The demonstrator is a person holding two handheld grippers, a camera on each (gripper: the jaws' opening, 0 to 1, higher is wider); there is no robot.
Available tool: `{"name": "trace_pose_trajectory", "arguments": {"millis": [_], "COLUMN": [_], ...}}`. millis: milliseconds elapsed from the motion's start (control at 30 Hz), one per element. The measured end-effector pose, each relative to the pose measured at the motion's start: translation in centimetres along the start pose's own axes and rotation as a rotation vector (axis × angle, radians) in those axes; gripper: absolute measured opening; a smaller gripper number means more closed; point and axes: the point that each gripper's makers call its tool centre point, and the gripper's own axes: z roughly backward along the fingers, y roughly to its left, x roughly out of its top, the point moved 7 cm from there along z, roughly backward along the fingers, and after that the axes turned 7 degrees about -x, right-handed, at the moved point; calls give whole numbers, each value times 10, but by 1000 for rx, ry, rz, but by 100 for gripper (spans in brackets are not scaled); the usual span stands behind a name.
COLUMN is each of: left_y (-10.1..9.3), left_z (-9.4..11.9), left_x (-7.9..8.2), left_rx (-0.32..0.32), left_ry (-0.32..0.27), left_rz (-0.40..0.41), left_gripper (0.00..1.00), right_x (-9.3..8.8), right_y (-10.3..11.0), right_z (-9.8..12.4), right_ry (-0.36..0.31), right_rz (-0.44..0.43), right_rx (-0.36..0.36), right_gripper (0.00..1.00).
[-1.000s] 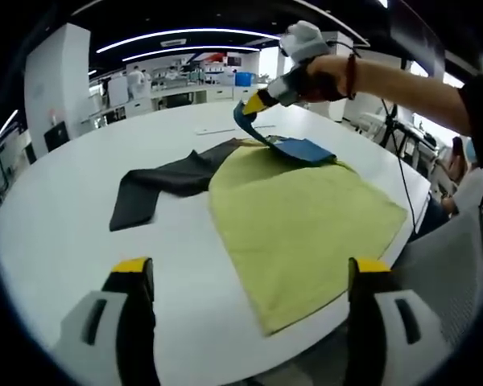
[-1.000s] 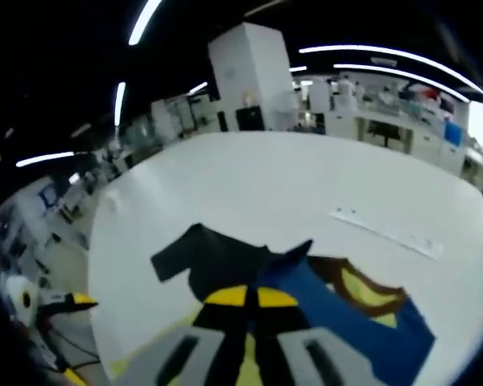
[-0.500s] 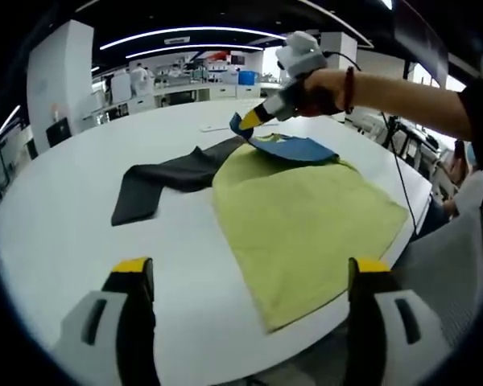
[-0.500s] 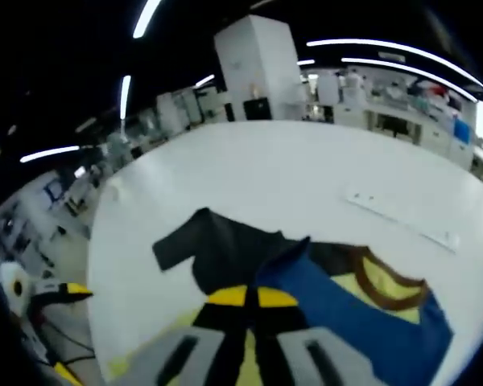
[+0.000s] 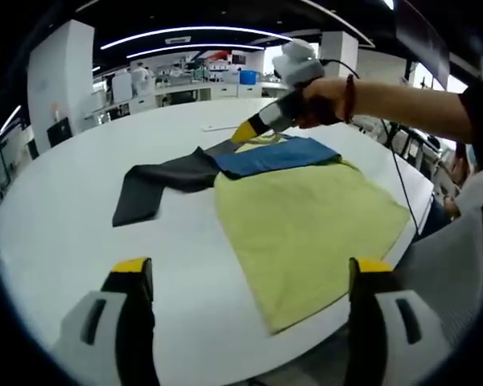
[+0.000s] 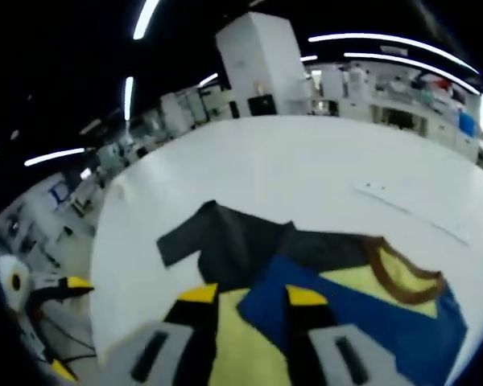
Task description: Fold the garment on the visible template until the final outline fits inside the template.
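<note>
One risk: right gripper (image 6: 245, 296) jaws, now apart over the blue sleeve (image 6: 362, 322), snag it; left gripper (image 5: 245, 277) jaws apart, idle.

Bare table (image 5: 64, 185) left of garment (image 5: 306, 217); right gripper (image 5: 245, 133) over far edge

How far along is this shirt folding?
Early on. Done: the blue sleeve lies folded across the yellow shirt. In hand: nothing; the right gripper hovers open at that sleeve, the left gripper open too. Left: the dark sleeve, spread out on the table, and the body folds.
</note>
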Motion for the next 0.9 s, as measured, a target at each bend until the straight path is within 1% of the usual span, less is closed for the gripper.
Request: {"name": "trace_pose_trajectory", "arguments": {"millis": [67,133,167,233,267,300,367,567,667,700,733,900], "left_y": [0,1,1,2,2,2,3,1,-1,-2,-3,-5], "left_z": [0,0,0,1,1,2,2,4,6,6,6,6], "left_x": [1,2,3,5,6,6,6,12,14,15,17,19], "left_rx": [2,9,9,15,19,21,23,25,28,30,32,30], "left_ry": [1,2,0,-8,-12,-14,-14,-25,-26,-27,-29,-27], "left_rz": [-7,-13,-16,-17,-19,-22,-24,-39,-44,-46,-49,-60], "left_gripper": [99,99,99,99,99,99,99,99,99,99,99,99], "right_x": [-1,-2,-3,-7,-8,-8,-11,-21,-24,-27,-29,-39], "right_y": [-6,-10,-12,-12,-15,-20,-25,-36,-45,-45,-48,-68], "right_z": [3,6,9,15,17,17,21,38,46,54,58,72], "right_ry": [-12,-16,-18,-14,-15,-15,-21,-18,-29,-37,-32,-36], "right_rz": [35,60,85,102,101,102,97,104,97,92,85,77], "right_rx": [-33,-51,-61,-62,-67,-70,-81,-106,-126,-138,-144,-189], "right_gripper": [50,59,63,69,73,76,81,89,88,89,89,87]}}
